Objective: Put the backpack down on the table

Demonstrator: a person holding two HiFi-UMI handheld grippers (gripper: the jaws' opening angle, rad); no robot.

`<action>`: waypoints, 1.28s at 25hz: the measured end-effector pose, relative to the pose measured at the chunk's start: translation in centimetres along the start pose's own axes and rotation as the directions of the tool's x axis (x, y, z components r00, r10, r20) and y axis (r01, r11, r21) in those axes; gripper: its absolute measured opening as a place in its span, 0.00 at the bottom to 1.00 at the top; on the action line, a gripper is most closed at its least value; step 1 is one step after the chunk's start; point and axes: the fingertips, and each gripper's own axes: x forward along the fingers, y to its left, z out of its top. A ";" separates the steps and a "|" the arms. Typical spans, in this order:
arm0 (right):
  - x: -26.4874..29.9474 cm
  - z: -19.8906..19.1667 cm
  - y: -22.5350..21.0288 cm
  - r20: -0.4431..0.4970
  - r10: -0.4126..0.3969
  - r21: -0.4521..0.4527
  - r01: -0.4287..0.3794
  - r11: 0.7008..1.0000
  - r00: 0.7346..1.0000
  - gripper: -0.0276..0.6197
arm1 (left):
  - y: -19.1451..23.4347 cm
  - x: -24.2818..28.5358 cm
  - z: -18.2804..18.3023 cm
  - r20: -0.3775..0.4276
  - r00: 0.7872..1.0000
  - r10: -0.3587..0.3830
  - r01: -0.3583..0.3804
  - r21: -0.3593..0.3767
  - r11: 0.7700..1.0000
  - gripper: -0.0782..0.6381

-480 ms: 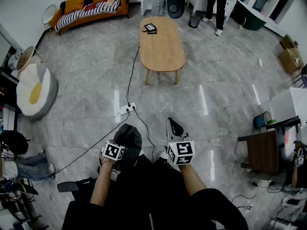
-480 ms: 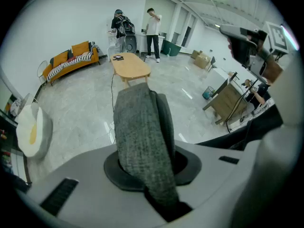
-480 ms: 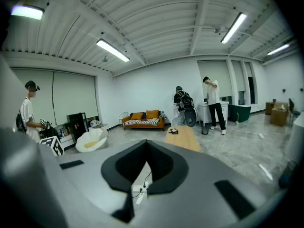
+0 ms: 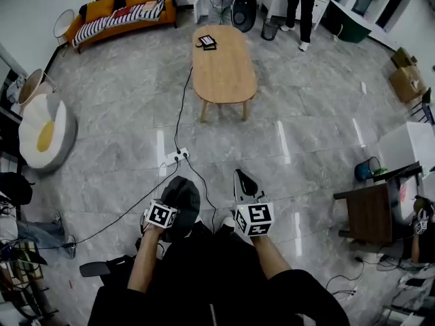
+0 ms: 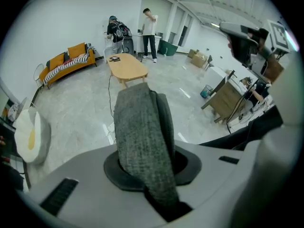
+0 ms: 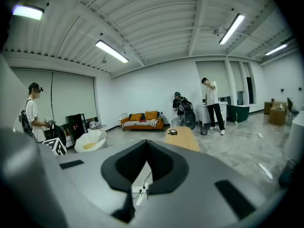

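Observation:
A grey fabric part of the backpack [image 4: 183, 192] is clamped in my left gripper [image 4: 174, 209], which points steeply down over the floor. In the left gripper view the same grey fabric [image 5: 140, 127] rises between the jaws and fills the gap; the rest of the backpack is hidden. My right gripper [image 4: 246, 180] is beside it, shut, with nothing between its jaws [image 6: 146, 142]. The oval wooden table [image 4: 224, 70] stands well ahead across the floor, and a small dark object [image 4: 207, 41] lies at its far end. The table also shows in the left gripper view [image 5: 127, 66] and the right gripper view [image 6: 183, 137].
A white power strip [image 4: 175, 157] with black cables lies on the floor between me and the table. An orange sofa [image 4: 119, 12] and an egg-shaped cushion [image 4: 42, 133] are at the left. A person [image 4: 299, 5] stands beyond the table. A dark side desk [image 4: 372, 212] stands at the right.
The head view has shifted slightly, so the table and sofa sit a little further left. Both grippers keep their places and the grey fabric stays in the left one.

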 end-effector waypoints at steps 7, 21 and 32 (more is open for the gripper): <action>0.4 0.1 0.5 -0.006 0.002 -0.002 -0.002 1.000 1.000 0.06 | 0.4 0.2 0.6 0.001 1.000 -0.007 0.007 0.007 1.000 0.22; 3.3 0.8 1.8 -0.015 -0.023 0.000 0.023 1.000 1.000 0.06 | 3.3 0.2 1.8 0.019 1.000 -0.021 0.020 0.016 1.000 0.22; 5.6 0.8 3.5 -0.047 0.001 -0.022 -0.002 1.000 0.999 0.06 | 5.8 0.2 3.1 0.050 0.999 0.001 -0.001 -0.001 1.000 0.22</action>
